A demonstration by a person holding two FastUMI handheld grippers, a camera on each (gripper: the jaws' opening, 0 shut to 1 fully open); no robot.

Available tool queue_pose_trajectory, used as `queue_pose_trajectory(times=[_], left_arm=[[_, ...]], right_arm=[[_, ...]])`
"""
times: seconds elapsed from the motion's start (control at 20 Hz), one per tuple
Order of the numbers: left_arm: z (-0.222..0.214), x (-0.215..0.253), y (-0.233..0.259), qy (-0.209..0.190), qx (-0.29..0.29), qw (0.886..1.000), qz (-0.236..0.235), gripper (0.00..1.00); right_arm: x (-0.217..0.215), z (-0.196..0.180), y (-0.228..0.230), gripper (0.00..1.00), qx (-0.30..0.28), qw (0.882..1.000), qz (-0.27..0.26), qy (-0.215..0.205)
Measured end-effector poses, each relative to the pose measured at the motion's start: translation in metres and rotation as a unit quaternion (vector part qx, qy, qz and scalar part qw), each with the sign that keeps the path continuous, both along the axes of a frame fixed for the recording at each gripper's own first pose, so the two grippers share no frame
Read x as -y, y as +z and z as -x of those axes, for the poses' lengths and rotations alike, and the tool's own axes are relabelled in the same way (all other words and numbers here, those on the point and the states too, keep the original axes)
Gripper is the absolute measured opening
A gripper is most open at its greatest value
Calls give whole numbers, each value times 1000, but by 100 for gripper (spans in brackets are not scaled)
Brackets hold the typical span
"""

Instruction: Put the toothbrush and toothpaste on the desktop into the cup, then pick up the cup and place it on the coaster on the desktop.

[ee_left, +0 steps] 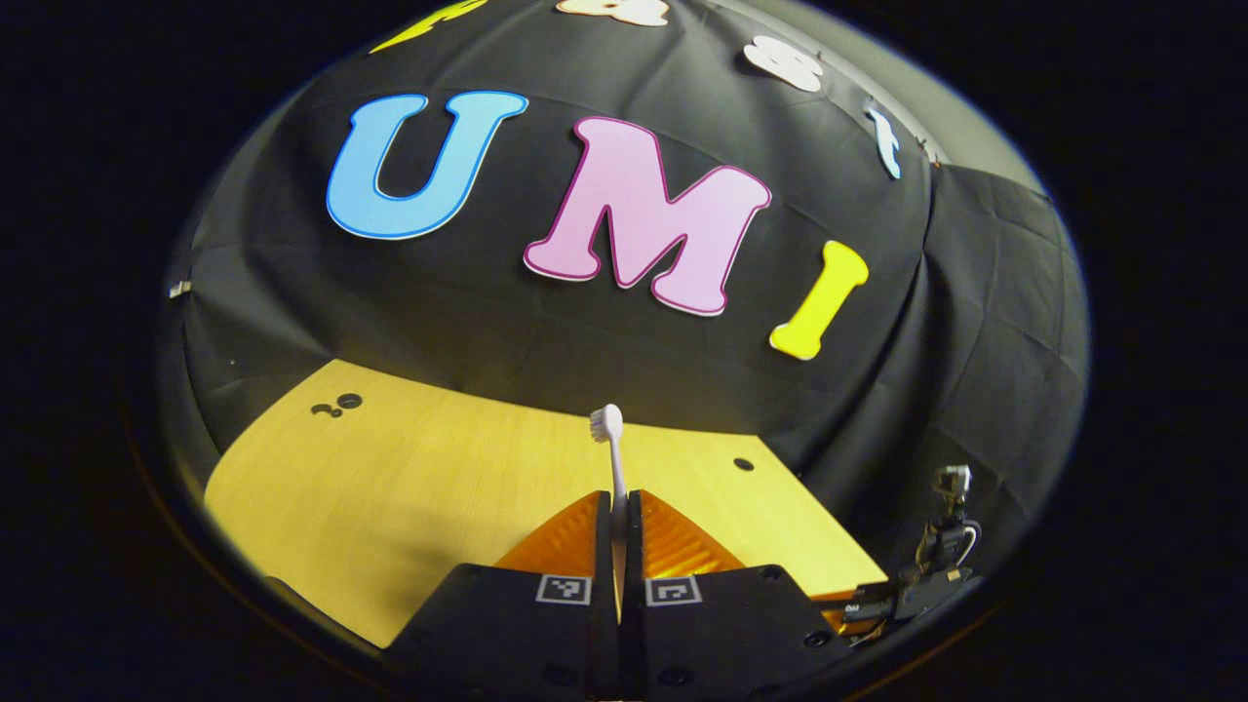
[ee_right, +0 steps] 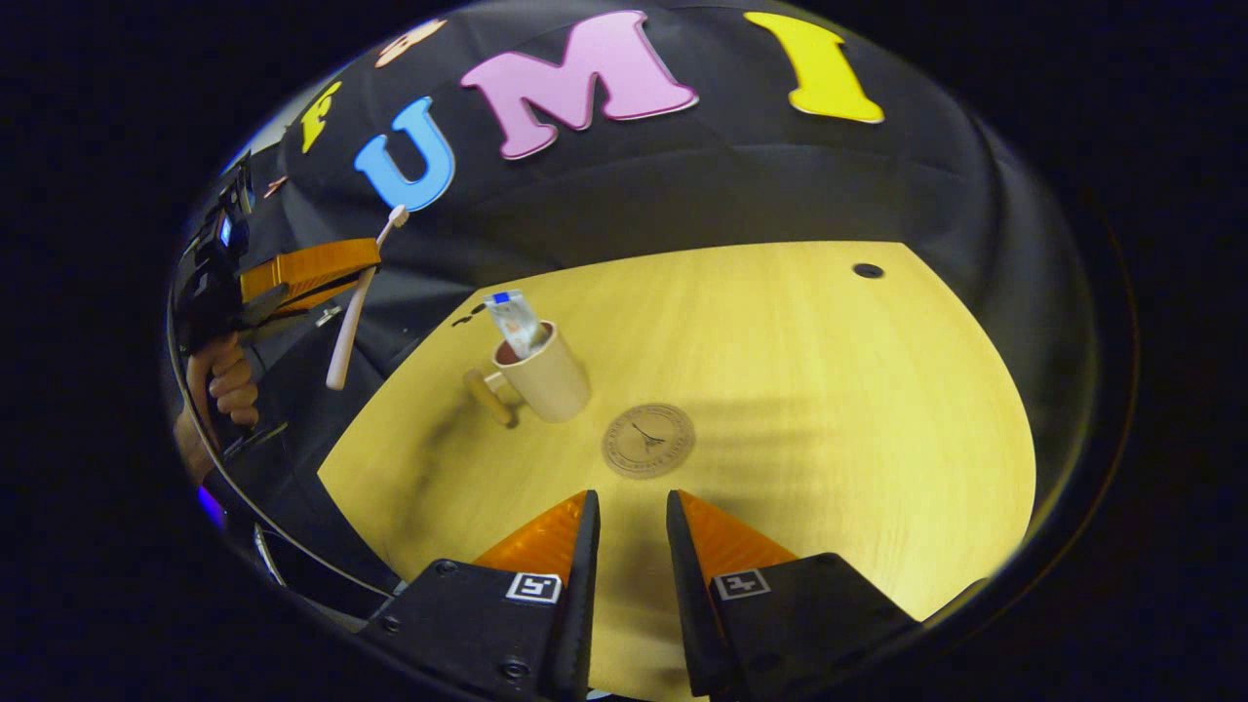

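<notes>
One of the two items is already in: the toothpaste (ee_right: 514, 320) stands tilted in the cup (ee_right: 544, 374), which sits on the desktop (ee_right: 829, 390) just beside the coaster (ee_right: 648, 441), not on it. Your left gripper (ee_left: 618, 517) has its fingers pressed together on the toothbrush (ee_left: 610, 450), handle clamped, bristle head pointing up and forward; in the right gripper view you can see that gripper (ee_right: 310, 275) held in the air off the desk's left edge, well apart from the cup, the brush (ee_right: 353, 310) hanging through it. Your right gripper (ee_right: 632, 517) is parted a little with nothing between its fingers, poised low over the desk near the coaster. By my reckoning you are about a third done: the toothbrush has yet to go into the cup, and then the cup has to be lifted onto the coaster
</notes>
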State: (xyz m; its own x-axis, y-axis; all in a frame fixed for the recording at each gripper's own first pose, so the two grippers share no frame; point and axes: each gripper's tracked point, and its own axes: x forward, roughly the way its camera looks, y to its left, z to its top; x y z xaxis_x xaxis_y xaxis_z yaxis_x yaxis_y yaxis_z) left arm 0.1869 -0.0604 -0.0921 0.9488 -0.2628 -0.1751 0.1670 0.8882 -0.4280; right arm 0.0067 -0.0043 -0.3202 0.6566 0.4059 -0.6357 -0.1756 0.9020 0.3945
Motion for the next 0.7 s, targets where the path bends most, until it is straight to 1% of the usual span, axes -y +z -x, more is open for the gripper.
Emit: queue_pose_trajectory(times=[0.05, 0.25, 0.35, 0.45, 0.55, 0.7], left_arm=[[-11, -2, 2, 3, 9, 1000, 5, 6], [-54, -7, -6, 21, 27, 999, 6, 6], [-74, -5, -12, 22, 32, 999, 3, 6], [-96, 2, -19, 21, 40, 999, 0, 6], [-113, 8, -29, 17, 50, 998, -18, 6], [-127, 18, -50, -2, 46, 998, -47, 6]], right_arm=[[16, 8, -1, 42, -7, 1000, 1, -20], [54, 39, -6, 42, -29, 996, 5, -83], [78, 56, -7, 42, -41, 991, 9, -124], [96, 74, -7, 42, -54, 985, 0, -164], [113, 91, -7, 42, -63, 978, 2, -198], [133, 112, -7, 42, -66, 970, 33, -231]])
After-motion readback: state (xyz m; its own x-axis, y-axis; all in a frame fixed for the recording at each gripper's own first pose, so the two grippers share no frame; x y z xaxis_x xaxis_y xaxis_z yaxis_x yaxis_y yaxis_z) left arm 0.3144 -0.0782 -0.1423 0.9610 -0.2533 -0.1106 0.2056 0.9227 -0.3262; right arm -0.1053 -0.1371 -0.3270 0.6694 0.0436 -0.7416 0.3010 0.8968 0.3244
